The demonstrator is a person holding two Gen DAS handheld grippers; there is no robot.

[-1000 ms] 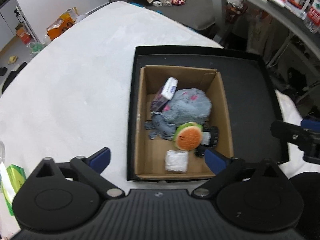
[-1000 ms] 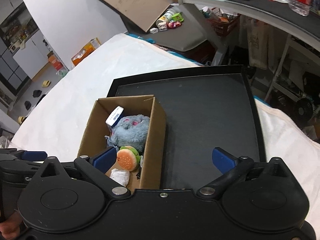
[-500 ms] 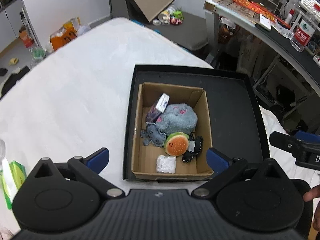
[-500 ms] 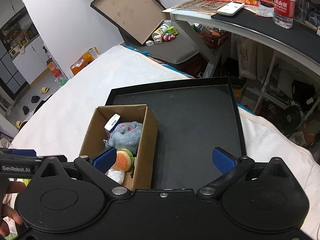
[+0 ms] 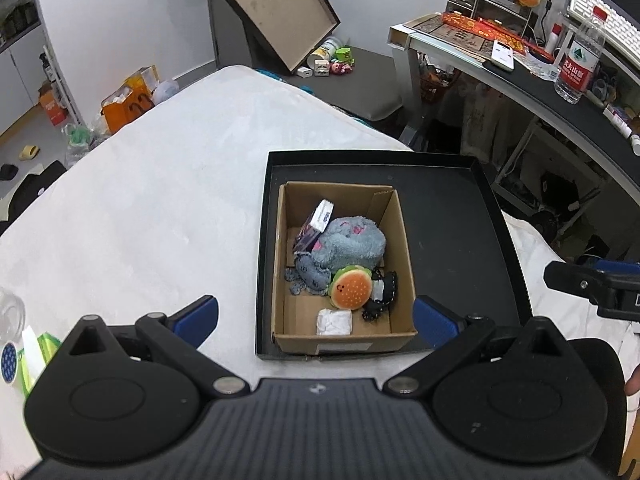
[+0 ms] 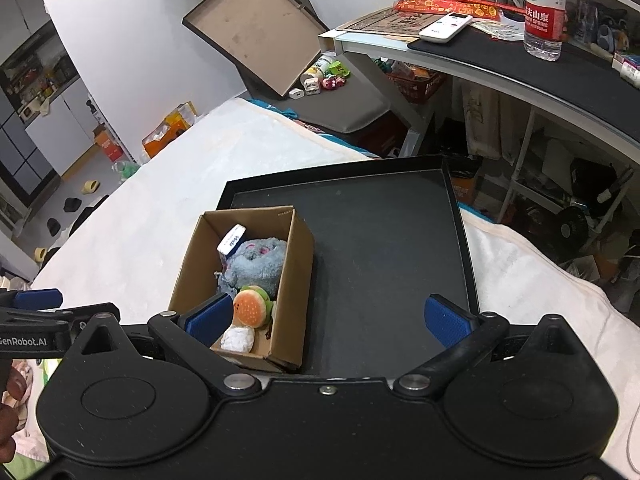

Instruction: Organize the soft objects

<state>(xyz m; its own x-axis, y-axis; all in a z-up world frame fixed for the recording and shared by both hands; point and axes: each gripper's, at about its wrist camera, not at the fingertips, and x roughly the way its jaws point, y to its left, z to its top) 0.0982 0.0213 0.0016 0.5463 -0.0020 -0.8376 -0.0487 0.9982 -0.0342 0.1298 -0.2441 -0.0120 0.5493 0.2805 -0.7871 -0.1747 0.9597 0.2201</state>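
A cardboard box (image 5: 404, 248) stands in the left part of a black tray (image 5: 460, 216) on a white bed. In it lie a grey plush toy (image 5: 352, 242), a burger plush (image 5: 351, 289), a small white packet (image 5: 334, 322), a black stitched toy (image 5: 382, 294) and a purple-white carton (image 5: 314, 226). My left gripper (image 5: 316, 316) is open and empty, held above and in front of the box. My right gripper (image 6: 328, 318) is open and empty, above the tray's front edge; the box (image 6: 298, 280) and the tray (image 6: 384, 248) show below it.
A green pack and a clear bottle (image 5: 16, 344) lie at the bed's near left. A desk (image 6: 520, 68) with a water bottle (image 6: 544, 12) and remote stands at the right. A big open box lid (image 5: 272, 8) leans on the far wall, clutter on the floor.
Both grippers have risen and pulled back from the box, so it looks smaller and more of the room shows. The box contents have not moved.
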